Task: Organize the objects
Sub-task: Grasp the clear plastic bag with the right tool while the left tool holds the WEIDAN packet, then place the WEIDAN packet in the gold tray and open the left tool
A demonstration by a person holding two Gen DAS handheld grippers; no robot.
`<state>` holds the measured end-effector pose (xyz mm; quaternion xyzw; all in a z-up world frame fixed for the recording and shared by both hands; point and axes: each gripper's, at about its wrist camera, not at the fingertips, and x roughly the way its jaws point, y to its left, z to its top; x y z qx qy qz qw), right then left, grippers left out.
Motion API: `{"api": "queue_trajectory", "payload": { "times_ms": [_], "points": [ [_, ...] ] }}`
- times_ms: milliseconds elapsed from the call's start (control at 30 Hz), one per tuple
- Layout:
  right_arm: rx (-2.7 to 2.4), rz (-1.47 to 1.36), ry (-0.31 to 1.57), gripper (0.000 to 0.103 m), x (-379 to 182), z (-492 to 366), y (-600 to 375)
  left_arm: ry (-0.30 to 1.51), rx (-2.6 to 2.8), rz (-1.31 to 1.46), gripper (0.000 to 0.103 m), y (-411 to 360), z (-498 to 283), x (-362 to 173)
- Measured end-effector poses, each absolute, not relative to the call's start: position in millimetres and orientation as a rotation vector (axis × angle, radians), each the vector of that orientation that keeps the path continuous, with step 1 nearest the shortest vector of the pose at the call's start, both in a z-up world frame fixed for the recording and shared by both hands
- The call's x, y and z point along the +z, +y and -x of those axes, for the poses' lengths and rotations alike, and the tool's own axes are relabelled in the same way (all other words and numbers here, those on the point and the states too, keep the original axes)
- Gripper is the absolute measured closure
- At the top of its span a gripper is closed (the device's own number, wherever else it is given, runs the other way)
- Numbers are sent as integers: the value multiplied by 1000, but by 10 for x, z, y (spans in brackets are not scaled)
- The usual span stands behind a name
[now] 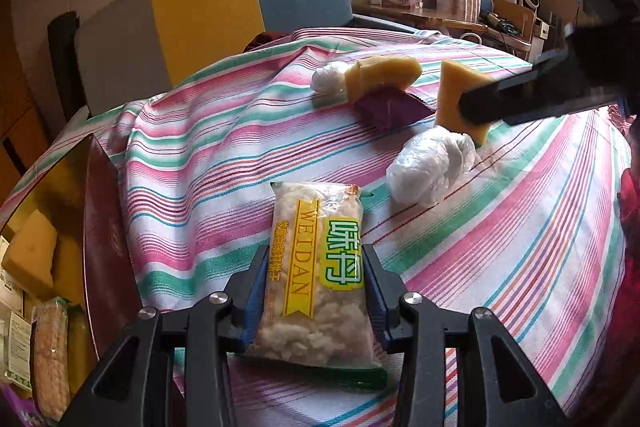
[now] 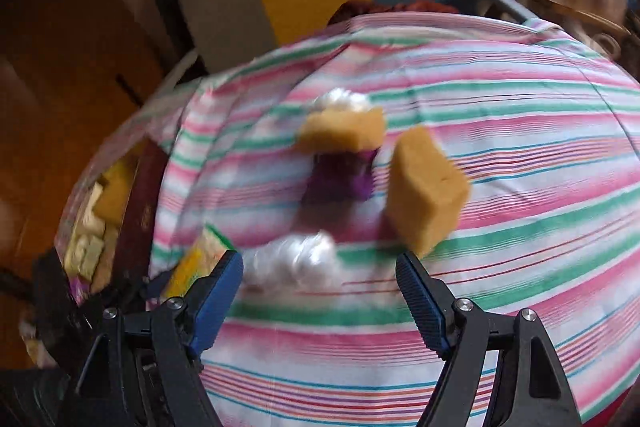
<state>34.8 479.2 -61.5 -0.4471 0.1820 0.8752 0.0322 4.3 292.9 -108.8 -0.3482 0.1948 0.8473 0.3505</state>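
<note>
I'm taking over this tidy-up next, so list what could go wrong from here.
1. The left claw pinches the clear crinkly snack packet with the yellow label near one end, so its free length might sag or slip out.
2. The open right claw hangs close above the white crumpled plastic bag and the tilted yellow sponge block; it may knock either one across the striped cloth.

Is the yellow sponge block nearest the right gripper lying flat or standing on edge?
On edge. The yellow sponge block stands tilted on the striped tablecloth, its narrow side showing, beyond the open right gripper.
</note>
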Motion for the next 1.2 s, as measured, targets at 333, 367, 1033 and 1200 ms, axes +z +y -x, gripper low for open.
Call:
{"api": "queue_trajectory", "payload": {
  "times_ms": [333,367,1033,1200],
  "points": [
    [2747,1497,411,12,-819,-66,4474,504,2197,897,59,2929,-51,-1097],
    [2736,1501,380,12,-850,-41,4461,505,2197,897,59,2929,-52,-1098],
    [2670,1583,298,42,-1051,102,4439,478,2171,941,60,2872,-114,-914],
    [2674,1577,262,41,-1063,101,4407,414,2184,906,60,2719,-251,-551]
  ]
}}
